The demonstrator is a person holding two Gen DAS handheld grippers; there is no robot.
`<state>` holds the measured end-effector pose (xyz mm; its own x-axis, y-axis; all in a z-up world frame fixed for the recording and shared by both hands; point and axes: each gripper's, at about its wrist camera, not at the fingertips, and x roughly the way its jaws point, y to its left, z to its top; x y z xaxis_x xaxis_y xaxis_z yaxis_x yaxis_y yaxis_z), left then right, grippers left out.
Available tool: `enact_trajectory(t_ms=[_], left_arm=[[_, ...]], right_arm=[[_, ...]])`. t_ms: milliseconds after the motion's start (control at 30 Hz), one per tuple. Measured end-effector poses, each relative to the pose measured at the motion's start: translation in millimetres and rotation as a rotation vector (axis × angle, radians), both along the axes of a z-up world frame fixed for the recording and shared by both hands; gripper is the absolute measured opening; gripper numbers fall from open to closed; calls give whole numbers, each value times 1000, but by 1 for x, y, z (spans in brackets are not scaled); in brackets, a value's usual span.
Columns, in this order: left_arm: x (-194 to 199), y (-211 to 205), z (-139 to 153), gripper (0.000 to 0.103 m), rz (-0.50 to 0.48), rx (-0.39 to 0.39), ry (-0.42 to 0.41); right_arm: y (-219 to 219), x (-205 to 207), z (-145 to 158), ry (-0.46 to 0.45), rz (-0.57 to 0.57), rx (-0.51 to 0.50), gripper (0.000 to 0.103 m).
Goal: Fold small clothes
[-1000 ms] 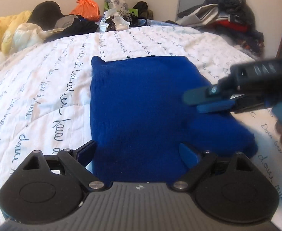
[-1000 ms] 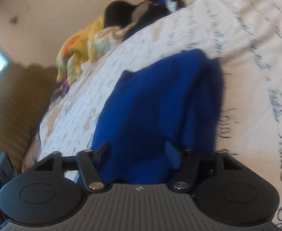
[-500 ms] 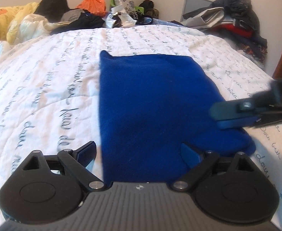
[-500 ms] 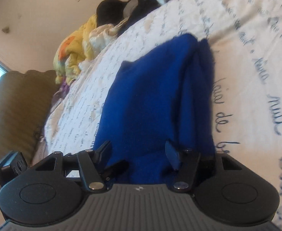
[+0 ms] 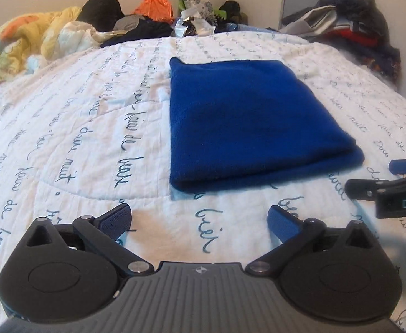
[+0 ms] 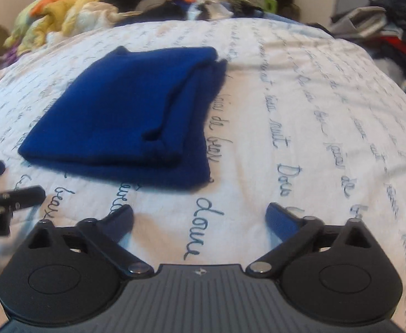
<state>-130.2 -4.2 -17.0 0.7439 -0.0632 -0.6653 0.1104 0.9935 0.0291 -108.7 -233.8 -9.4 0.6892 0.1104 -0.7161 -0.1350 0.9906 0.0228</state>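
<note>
White script-printed bedspread (image 5: pixel 97 149); the far clutter is a blur. Folded blue garment (image 5: pixel 247 119) lies just beyond both grippers, left gripper (image 5: pixel 200 219) and right gripper (image 6: pixel 200 219) opening wide, nothing between them.

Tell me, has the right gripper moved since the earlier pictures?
Yes. The right gripper has backed off the folded blue knit garment toward the near side of the white script-printed bedspread, jaws opening and empty.
</note>
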Motion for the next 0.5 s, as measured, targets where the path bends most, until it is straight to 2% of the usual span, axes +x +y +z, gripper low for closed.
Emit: enact_trajectory(t_ms=[67,200,367,500], left_arm=[[2,-1,-2,103,2,-3,-19],[8,-3,-4,103,17,-3,-27],[7,-2,-6,103,15,-6,-35],[6,-2,-6,103,14,-6,-36]], right_arm=[[6,-8,-2,-34,-37,8,103],[12,-26,-5,-97,-37,18,103],[18,-46,-4,-107,-34,25,103],[15,-42,-5,-108,-32,31,103]])
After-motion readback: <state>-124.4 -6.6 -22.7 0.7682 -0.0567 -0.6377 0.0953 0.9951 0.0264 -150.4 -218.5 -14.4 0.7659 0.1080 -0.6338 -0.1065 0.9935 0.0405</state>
